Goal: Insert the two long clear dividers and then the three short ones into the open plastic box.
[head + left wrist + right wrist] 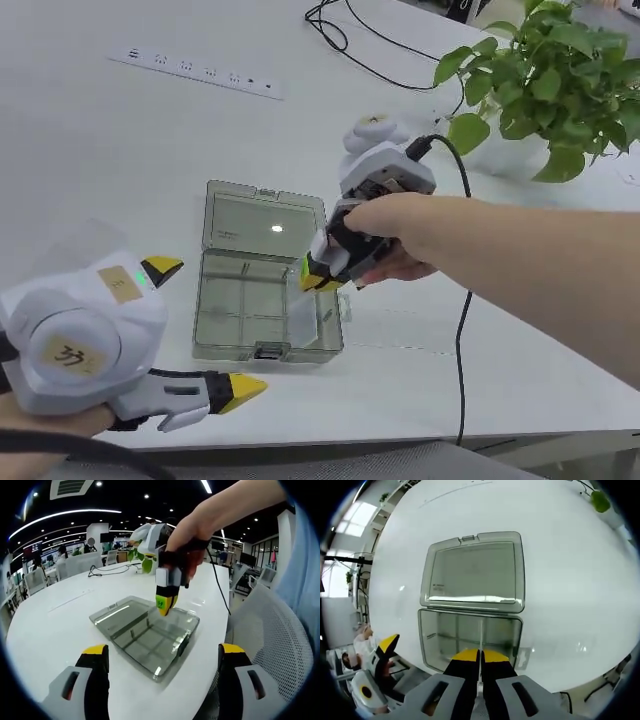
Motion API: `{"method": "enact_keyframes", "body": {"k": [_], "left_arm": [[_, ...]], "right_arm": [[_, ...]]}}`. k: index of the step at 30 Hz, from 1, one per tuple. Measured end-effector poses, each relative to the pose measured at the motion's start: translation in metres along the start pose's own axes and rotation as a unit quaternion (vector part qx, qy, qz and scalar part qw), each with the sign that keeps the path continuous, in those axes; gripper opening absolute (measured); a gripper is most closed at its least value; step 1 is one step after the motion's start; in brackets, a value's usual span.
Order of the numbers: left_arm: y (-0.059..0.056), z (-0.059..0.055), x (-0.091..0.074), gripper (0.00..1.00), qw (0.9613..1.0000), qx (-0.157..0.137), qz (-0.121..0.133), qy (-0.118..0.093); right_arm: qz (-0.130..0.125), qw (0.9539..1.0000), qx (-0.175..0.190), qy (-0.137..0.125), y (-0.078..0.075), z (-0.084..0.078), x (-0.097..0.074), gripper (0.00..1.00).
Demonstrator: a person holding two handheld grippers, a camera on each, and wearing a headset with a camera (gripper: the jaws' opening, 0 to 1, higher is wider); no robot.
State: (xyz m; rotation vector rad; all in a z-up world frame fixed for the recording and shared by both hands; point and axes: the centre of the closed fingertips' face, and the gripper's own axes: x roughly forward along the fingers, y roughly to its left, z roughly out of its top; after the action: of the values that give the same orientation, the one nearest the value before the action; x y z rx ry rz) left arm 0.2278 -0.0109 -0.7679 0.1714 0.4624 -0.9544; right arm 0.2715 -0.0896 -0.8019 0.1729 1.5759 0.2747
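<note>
right gripper view | my right claw [480,656] clenched on a clear divider [480,632]; divider reaches down into the open box [421,630] just ahead | left claw [162,650] released, near the box

Gripping right gripper [318,274] in right hand [388,236], nose tipped steeply down, bare forearm stretched in from the right side of head view. Pinching a thin clear divider [480,636] edge-on between the yellow-tipped jaws, pressed together. Holding left gripper [203,328] low at near left, roughly level, aimed toward the right one, well apart from it. Keeping its jaws spread wide. Cupping its white body from below with left hand [55,424], mostly hidden.
</note>
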Motion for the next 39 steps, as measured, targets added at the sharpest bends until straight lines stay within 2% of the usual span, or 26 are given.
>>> {"method": "enact_keyframes", "body": {"k": [16, 34, 39], "left_arm": [[0.0, 0.0, -0.001, 0.92, 1.0, -0.001, 0.0, -0.001], [0.001, 0.003, -0.001, 0.91, 1.0, -0.002, 0.001, -0.004], [0.003, 0.003, -0.002, 0.91, 1.0, -0.005, 0.004, -0.005]], "right_arm": [[-0.018, 0.9992, -0.026, -0.025, 0.001, 0.003, 0.008, 0.02], [-0.038, 0.9981, -0.032, -0.036, -0.005, 0.013, 0.012, 0.01], [-0.046, 0.9972, -0.044, -0.038, -0.005, 0.013, 0.015, 0.01]]}}
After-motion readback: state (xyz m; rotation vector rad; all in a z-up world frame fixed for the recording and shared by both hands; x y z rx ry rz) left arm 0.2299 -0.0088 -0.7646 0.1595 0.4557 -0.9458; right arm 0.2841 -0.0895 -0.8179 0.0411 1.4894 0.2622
